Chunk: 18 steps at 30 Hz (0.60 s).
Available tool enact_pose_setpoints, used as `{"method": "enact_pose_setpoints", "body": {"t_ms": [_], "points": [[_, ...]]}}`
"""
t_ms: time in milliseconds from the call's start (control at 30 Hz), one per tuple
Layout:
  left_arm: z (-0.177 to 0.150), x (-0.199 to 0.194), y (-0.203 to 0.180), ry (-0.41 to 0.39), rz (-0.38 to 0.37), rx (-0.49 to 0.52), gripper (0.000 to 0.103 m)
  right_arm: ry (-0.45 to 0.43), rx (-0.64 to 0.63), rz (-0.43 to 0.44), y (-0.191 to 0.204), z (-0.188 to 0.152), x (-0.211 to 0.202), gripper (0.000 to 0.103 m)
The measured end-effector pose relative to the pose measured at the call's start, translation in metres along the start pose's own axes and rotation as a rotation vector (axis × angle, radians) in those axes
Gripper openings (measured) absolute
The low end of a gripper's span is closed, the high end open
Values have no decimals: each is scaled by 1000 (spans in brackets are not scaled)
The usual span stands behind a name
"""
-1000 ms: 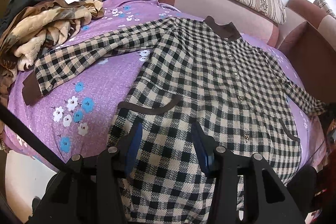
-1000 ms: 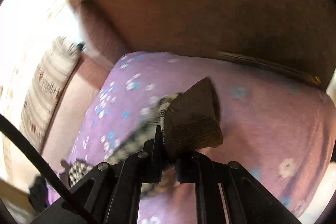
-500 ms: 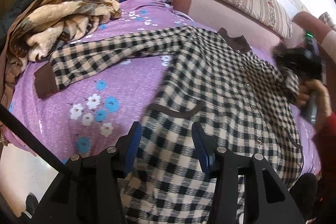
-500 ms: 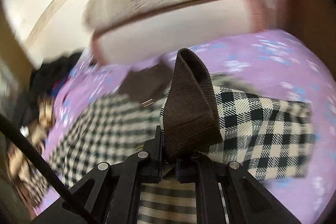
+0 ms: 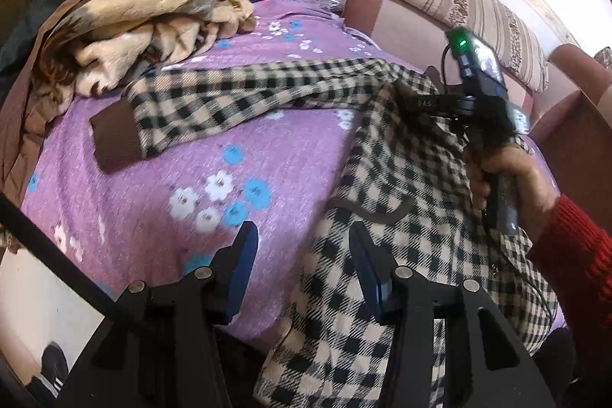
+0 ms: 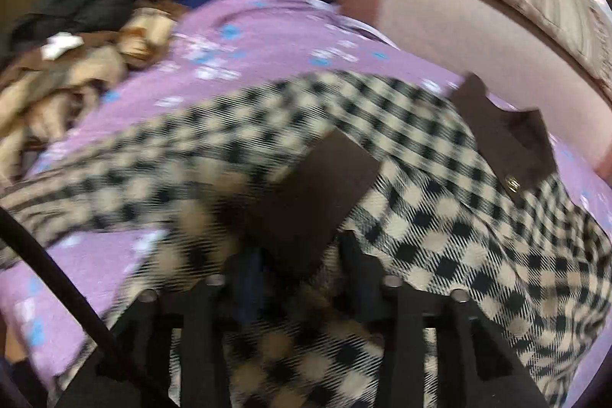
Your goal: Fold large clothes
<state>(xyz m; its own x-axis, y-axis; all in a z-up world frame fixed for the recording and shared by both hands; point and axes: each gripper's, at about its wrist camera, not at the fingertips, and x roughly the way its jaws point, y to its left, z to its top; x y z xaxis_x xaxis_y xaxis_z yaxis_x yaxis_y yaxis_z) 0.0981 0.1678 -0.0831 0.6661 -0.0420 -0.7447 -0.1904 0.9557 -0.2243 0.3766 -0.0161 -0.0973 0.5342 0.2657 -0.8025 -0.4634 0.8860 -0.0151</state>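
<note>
A black-and-cream checked coat (image 5: pixel 397 186) with brown cuffs and collar lies spread on the purple floral bed. Its left sleeve (image 5: pixel 214 102) stretches out to a brown cuff (image 5: pixel 114 136). My left gripper (image 5: pixel 302 270) is open and empty above the coat's lower left edge. My right gripper (image 5: pixel 417 102), held in a hand with a red sleeve, is over the coat's chest. In the right wrist view the jaws of my right gripper (image 6: pixel 302 266) stand apart and the right sleeve's brown cuff (image 6: pixel 310 194) lies loose on the coat between them. The brown collar (image 6: pixel 505 144) is beyond.
A heap of beige, brown and black clothes (image 5: pixel 126 21) fills the bed's far left corner. A pink headboard (image 5: pixel 405 21) with a striped bolster (image 5: pixel 466 10) runs along the back. The bed's near edge (image 5: pixel 95 285) drops to the floor at lower left.
My right gripper carried the right cuff from the bed's right side over the coat's chest and its jaws opened off it. My left gripper shifted left toward the coat's edge, still open.
</note>
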Motion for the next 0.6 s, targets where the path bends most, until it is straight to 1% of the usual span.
{"method": "enact_pose_setpoints", "body": {"t_ms": [33,67,100,133,167,233,267,333,367,500,600], "points": [[4,1,-5,-3,-3,15,50,-19,15,42,-4,-1,-11,50],[10,3,-12,-6,-9,32,55,-37,36,74,-9,-2,-22,51],[15,4,-17,-12,-19,43,58,-65,76,105,-22,-5,-38,56],[24,8,-26,-19,-35,55,64,-88,115,115,-34,-10,-51,59],[29,10,-31,-23,-43,60,67,-111,161,115,-50,-18,-64,63],[46,20,-50,-34,-74,82,68,-135,238,108,-82,-38,-82,64],[59,29,-64,-41,-90,102,69,-136,276,91,-101,-53,-91,64],[76,45,-83,-48,-106,128,69,-130,315,65,-123,-72,-100,64],[88,59,-97,-45,-120,149,69,-126,338,55,-136,-86,-105,64],[128,123,-138,30,-133,172,69,-130,404,47,-168,-123,-121,64],[145,169,-166,87,-98,196,69,-145,422,56,-180,-133,-126,64]]}}
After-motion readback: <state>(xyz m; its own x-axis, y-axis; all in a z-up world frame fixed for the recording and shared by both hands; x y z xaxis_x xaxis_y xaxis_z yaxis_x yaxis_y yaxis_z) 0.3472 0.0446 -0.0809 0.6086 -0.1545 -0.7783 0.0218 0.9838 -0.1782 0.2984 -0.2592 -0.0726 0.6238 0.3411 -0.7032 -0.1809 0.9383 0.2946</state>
